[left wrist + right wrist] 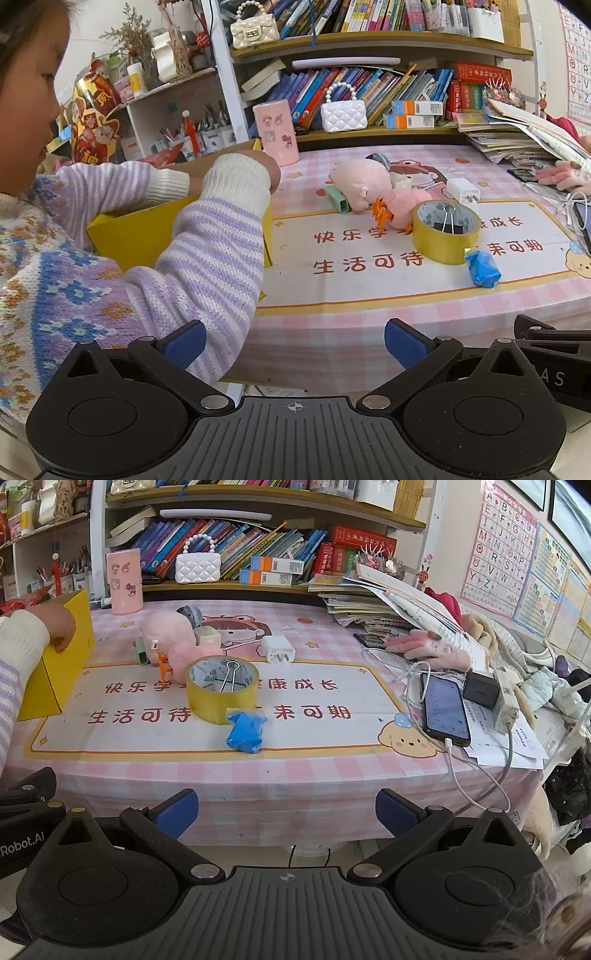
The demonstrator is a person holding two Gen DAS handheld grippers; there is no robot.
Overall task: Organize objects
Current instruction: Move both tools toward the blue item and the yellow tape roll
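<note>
A yellow tape roll [445,232] [221,690] stands on the desk mat with a black binder clip [447,221] [229,677] inside it. A blue wrapped lump [482,267] [245,731] lies just in front of it. Behind are a pink plush toy [364,182] [173,637], an orange figure [380,214] [163,664], a green item [338,199] [141,651] and a white charger plug [463,190] [279,649]. A yellow box [147,229] [64,657] stands at the left. My left gripper [295,343] and right gripper [286,814] are both open and empty, held before the desk's front edge.
A child in a striped sweater [207,251] leans at the left, hand [61,627] on the yellow box. A pink cylinder [275,133] [123,581] stands at the back. A charging phone [445,709], cables, adapters, a pink glove [430,650] and book stacks [376,598] fill the right side.
</note>
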